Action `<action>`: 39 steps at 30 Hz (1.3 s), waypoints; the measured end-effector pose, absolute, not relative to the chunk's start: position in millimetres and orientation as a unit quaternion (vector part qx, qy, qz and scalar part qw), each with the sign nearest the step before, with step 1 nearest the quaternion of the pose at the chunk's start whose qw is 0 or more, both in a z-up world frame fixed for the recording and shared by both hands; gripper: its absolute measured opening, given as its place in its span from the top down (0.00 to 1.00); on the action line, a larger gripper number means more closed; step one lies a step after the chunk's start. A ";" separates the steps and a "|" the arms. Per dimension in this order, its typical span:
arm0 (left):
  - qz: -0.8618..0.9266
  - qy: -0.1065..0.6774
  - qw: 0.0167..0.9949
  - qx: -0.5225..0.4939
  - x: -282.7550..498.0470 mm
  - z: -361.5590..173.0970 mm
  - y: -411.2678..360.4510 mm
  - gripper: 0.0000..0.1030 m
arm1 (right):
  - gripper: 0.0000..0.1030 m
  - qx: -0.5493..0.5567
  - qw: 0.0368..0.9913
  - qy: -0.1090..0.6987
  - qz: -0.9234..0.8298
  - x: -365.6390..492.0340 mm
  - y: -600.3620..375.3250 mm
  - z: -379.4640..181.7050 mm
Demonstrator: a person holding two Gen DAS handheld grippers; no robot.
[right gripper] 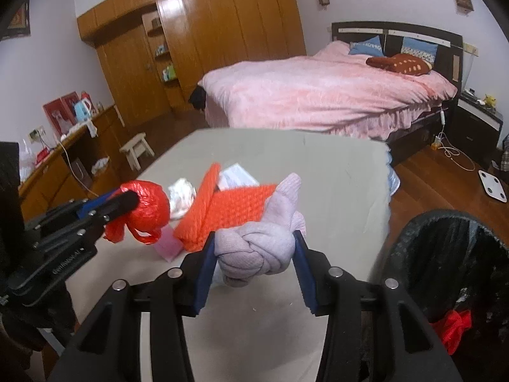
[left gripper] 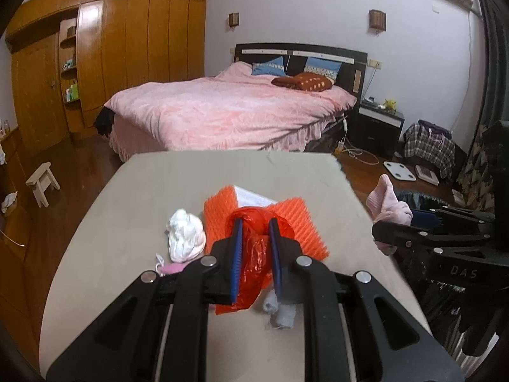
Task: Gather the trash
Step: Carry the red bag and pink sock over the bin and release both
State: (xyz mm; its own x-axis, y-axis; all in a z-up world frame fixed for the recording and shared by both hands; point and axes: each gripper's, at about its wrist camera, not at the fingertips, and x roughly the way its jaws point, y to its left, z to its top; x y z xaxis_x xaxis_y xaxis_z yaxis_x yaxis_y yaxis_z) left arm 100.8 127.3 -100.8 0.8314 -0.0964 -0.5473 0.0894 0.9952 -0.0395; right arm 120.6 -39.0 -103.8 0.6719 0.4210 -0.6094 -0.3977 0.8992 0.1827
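My left gripper (left gripper: 254,226) is shut on a crumpled red plastic bag (left gripper: 254,254) and holds it above the beige table (left gripper: 159,184); the bag also shows in the right wrist view (right gripper: 148,203). My right gripper (right gripper: 254,242) is shut on a knotted pale pink sock (right gripper: 257,251), just right of the table's edge; the sock also shows in the left wrist view (left gripper: 388,203). A black-lined trash bin (right gripper: 445,273) stands at the lower right with something red inside.
On the table lie orange ribbed foam (left gripper: 296,222), a white crumpled wad (left gripper: 186,235), a white paper (left gripper: 251,195), a small pink item (right gripper: 168,245) and a grey rolled piece (left gripper: 280,312). A pink bed (left gripper: 229,111) stands behind.
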 end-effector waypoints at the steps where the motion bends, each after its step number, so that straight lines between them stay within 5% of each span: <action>1: -0.049 0.284 0.958 -0.006 100.6 -98.1 125.4 0.85 | 0.55 0.018 0.916 0.333 0.222 119.5 -42.0 -98.3; 39: -0.224 0.249 0.942 0.020 116.5 -64.6 -55.5 0.85 | 0.55 0.066 0.962 0.262 0.047 68.6 -226.1 -44.1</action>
State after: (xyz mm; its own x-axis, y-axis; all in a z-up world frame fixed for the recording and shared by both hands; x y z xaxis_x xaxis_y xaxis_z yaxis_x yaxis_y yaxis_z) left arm 116.5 -55.5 -64.6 0.7755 -0.4112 -0.4791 0.4315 0.8991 -0.0733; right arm 68.6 -226.1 -44.1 0.8582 0.1251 -0.4979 -0.0561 0.9869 0.1512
